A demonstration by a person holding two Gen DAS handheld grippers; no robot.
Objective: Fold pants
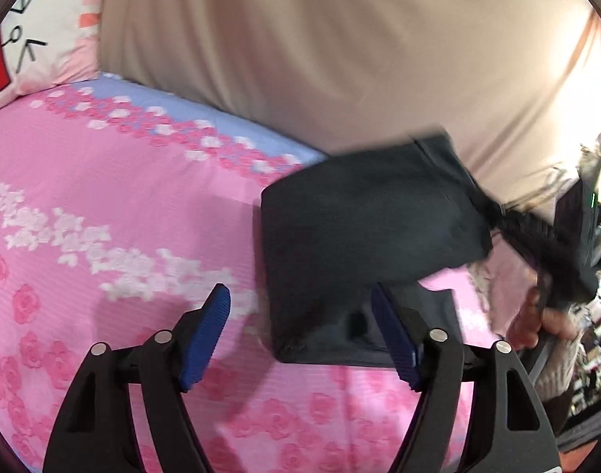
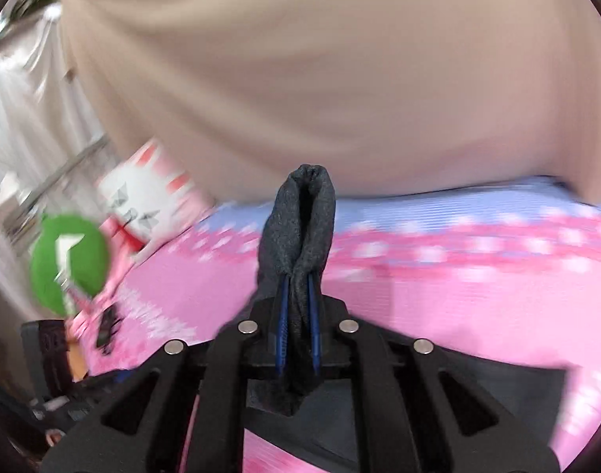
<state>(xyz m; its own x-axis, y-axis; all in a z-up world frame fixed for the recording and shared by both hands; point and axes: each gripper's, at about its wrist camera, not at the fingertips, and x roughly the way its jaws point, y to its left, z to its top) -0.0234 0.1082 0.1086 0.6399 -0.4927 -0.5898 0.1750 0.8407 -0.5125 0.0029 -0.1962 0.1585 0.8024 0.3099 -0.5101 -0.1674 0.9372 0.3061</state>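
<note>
The dark pants (image 1: 363, 244) lie partly folded on a pink flowered bedsheet (image 1: 103, 205), toward the right side of the left wrist view, with one corner pulled up and away from the bed. The right gripper (image 2: 298, 311) has its jaws pressed together on a bunched fold of the pants, and the dark cloth rises in a loop above the blue fingertips (image 2: 282, 303). In the left wrist view that same gripper shows only as a blurred dark shape at the far right, where the lifted cloth stretches toward it and part of the person's hand (image 1: 545, 323) shows below it. The left gripper (image 1: 300, 307) has its jaws spread wide and holds nothing; its right blue pad (image 1: 395, 339) is at the near edge of the pants, though I cannot tell if it touches, and its left blue pad (image 1: 204, 339) is over bare sheet. A beige curtain (image 1: 320, 39) hangs behind the bed. A white and pink cartoon pillow (image 1: 44, 31) sits at the far left corner of the bed, and a green round object (image 2: 69, 260), blurred, is beside it in the right wrist view.
</note>
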